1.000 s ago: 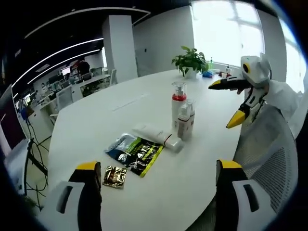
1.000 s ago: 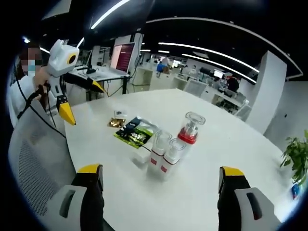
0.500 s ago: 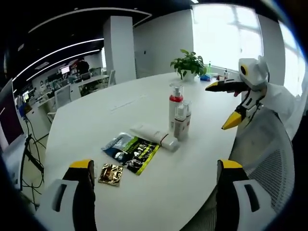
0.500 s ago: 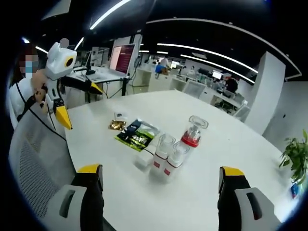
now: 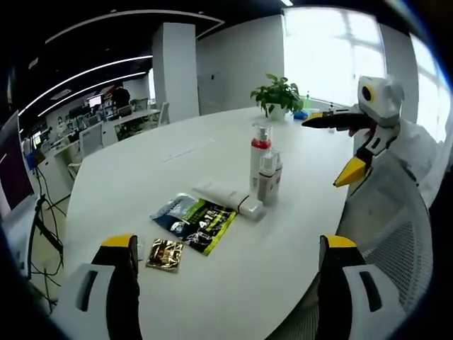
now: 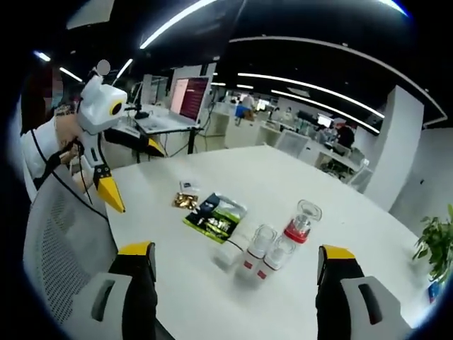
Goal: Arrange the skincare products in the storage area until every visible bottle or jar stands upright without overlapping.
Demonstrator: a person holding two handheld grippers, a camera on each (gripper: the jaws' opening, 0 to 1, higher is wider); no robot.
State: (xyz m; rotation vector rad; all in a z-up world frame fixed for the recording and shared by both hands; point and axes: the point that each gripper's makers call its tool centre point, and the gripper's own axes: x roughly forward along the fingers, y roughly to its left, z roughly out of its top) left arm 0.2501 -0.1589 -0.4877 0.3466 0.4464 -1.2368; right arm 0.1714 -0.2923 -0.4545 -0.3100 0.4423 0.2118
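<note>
Currently both the left claw (image 5: pixel 230 248) and right claw (image 6: pixel 237 258) gape wide above the bottles (image 5: pixel 265 170).

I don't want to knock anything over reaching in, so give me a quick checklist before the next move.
1. Left gripper open, holding nothing: ok.
2. Right gripper open, holding nothing: ok.
3. Pump bottle upright: ok.
4. Two small bottles upright; whether they touch each other: cannot tell.
5. White tube upright: not ok, it lies flat on the table.
6. Sachets beside the tube, close to its pickup path: not ok.
</note>
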